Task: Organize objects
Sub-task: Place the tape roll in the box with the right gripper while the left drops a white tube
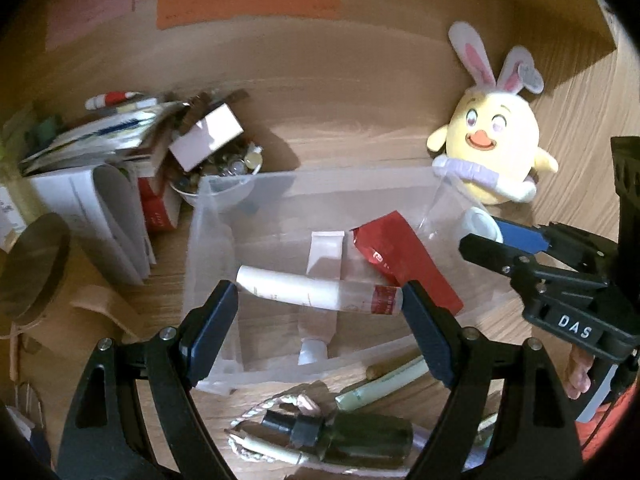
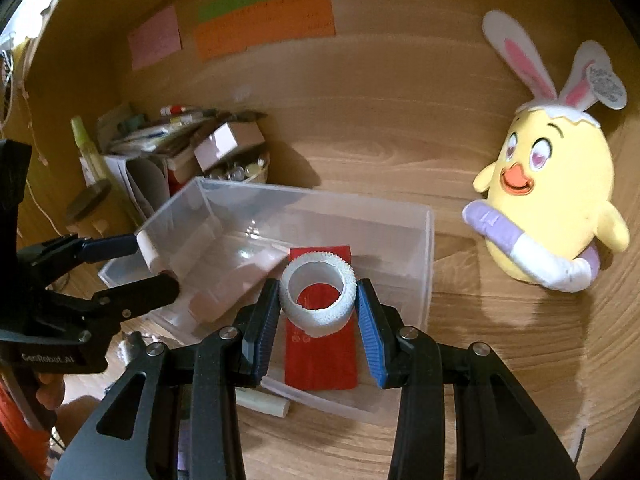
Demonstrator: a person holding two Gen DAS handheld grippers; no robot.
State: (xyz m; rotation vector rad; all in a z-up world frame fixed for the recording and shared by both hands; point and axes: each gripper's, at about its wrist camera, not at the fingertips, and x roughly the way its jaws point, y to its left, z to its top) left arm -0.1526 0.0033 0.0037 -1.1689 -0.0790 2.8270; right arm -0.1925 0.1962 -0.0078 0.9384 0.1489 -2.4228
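Note:
A clear plastic bin (image 1: 208,216) (image 2: 428,248) sits on the wooden desk. My left gripper (image 1: 320,308) is shut on a white tube with a red cap (image 1: 316,290), held lengthwise over the bin; it shows in the right wrist view (image 2: 148,252) too. In the bin lie a pale pink tube (image 1: 320,280) and a red packet (image 1: 404,260) (image 2: 320,344). My right gripper (image 2: 318,308) is shut on a white textured tape roll (image 2: 318,300) above the bin's right part, over the red packet; the roll also shows in the left wrist view (image 1: 482,224).
A yellow chick plush with bunny ears (image 1: 496,148) (image 2: 556,196) sits right of the bin. A heap of papers, boxes and a bowl of small items (image 1: 132,152) (image 2: 184,148) stands at the left. Pens, a dark bottle and cord (image 1: 340,428) lie in front of the bin.

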